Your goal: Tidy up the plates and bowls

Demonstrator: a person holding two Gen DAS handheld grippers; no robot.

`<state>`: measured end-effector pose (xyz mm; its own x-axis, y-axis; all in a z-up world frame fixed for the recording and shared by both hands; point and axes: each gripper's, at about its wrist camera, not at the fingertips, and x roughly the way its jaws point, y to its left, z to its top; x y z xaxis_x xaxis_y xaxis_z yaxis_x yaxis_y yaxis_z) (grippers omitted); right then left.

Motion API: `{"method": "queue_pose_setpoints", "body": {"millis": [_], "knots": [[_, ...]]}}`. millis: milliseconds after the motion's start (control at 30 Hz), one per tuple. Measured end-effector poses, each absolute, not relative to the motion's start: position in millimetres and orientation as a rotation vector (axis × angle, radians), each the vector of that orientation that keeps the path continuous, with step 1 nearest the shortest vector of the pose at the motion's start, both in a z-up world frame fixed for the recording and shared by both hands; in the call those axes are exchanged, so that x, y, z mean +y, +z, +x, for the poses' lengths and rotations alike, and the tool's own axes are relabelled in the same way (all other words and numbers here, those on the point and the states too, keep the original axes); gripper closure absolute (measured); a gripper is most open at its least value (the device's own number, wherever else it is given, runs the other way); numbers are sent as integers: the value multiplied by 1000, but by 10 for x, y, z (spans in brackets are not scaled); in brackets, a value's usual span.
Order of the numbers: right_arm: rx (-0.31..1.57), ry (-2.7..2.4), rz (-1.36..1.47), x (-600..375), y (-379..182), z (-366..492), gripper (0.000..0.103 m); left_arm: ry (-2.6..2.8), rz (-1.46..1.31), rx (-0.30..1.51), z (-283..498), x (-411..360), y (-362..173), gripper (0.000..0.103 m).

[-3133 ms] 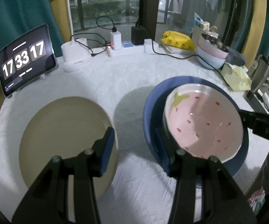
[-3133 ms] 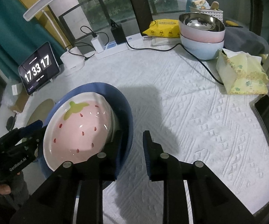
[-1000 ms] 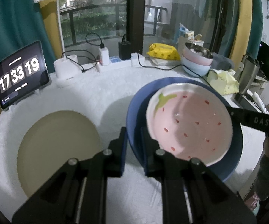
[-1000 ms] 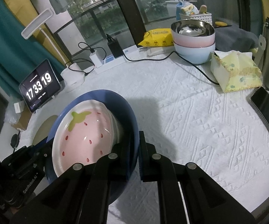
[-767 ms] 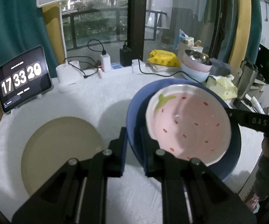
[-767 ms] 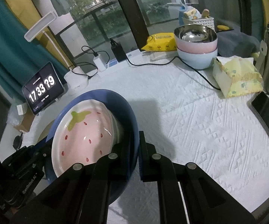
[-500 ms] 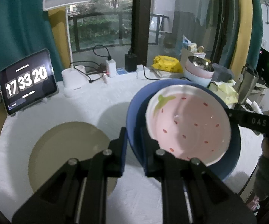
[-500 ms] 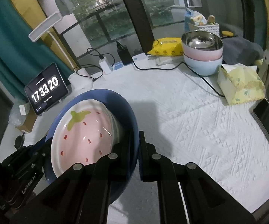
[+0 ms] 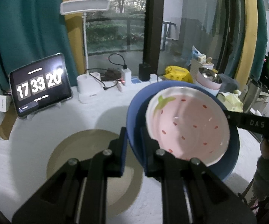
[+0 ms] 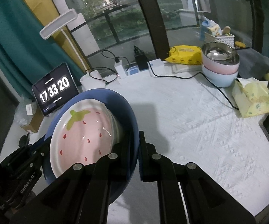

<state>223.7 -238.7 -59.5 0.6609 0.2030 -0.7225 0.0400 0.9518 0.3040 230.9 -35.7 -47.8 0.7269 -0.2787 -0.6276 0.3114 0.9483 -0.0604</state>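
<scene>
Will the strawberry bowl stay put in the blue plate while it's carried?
Probably not if tilted. The strawberry bowl sits loose and off-centre in the blue plate; its glaze looks slippery. It looks ceramic, so likely fragile. Left gripper and right gripper pinch only the rims.

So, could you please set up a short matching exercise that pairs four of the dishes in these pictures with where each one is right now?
Things:
1. blue plate
2. strawberry bowl
3. beige plate
4. steel bowl

Places:
A. flat on the white tablecloth
B. top of the stacked bowls at the back
C. clamped at its rim by the left gripper and the right gripper
D. inside the blue plate

Pairs: 1-C, 2-D, 3-A, 4-B
</scene>
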Motion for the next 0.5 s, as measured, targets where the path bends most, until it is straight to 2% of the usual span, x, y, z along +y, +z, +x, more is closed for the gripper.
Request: {"method": "queue_pose_setpoints", "body": {"millis": [500], "knots": [[861, 167, 258, -1816, -547, 2521, 95, -240, -6, 664, 2389, 216, -426, 90]]}}
